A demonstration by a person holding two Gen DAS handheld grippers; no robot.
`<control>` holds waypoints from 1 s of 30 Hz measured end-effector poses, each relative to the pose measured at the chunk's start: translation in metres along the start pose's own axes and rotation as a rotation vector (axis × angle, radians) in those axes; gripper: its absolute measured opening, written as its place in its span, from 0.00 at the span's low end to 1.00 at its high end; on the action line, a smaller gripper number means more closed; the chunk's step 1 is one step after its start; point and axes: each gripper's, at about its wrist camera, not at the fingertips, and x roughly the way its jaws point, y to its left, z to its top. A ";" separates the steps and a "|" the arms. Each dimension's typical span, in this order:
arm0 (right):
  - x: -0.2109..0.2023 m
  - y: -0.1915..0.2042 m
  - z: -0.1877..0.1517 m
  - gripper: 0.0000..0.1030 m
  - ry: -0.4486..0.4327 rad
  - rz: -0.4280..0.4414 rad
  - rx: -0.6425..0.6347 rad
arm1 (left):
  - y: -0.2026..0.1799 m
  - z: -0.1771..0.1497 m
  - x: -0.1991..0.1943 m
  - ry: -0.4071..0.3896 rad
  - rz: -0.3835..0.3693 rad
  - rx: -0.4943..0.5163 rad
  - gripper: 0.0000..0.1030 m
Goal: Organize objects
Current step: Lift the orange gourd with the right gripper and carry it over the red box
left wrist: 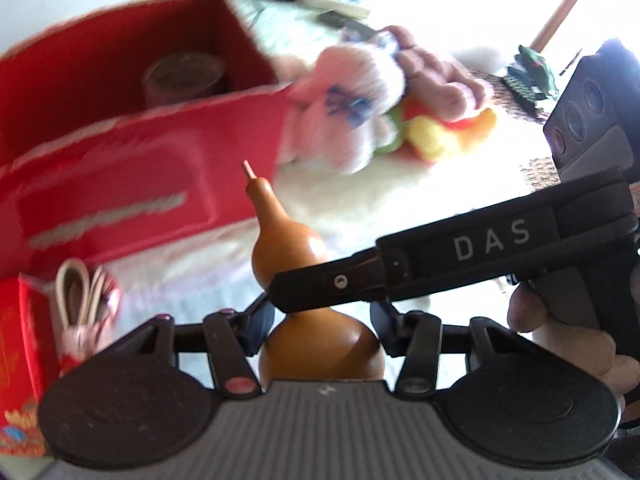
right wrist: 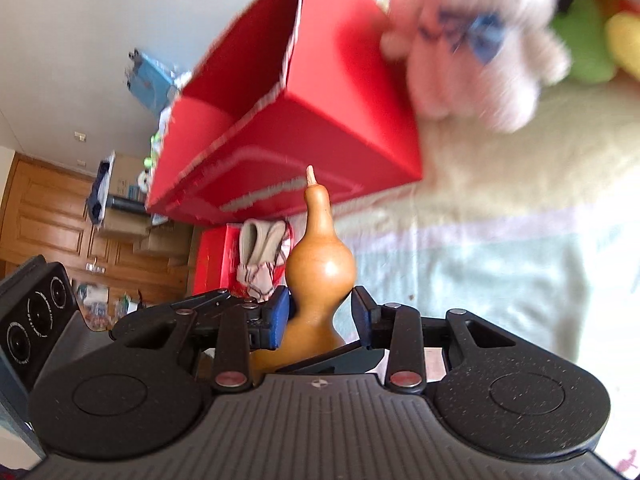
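An orange-brown gourd is held in the air between both grippers. My left gripper is shut on its lower bulb. My right gripper is shut on its waist; that gripper's black finger crosses the gourd in the left wrist view. An open red box lies beyond the gourd's stem and holds a round tin. The box also shows in the right wrist view.
A pink plush toy and a yellow-green plush lie right of the box on a pale blanket. A smaller red box with a pink item sits at the left. Remotes lie far back.
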 end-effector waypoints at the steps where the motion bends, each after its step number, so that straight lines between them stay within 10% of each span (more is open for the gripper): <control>1: -0.006 0.001 0.000 0.36 -0.017 -0.005 0.002 | -0.006 0.004 -0.001 -0.009 -0.011 0.018 0.50; 14: -0.069 0.035 0.016 0.34 -0.236 -0.017 -0.046 | -0.038 0.050 -0.049 -0.180 -0.076 0.174 0.49; 30: -0.023 0.118 0.108 0.34 -0.235 0.000 -0.213 | 0.065 0.113 -0.092 -0.257 -0.004 0.121 0.49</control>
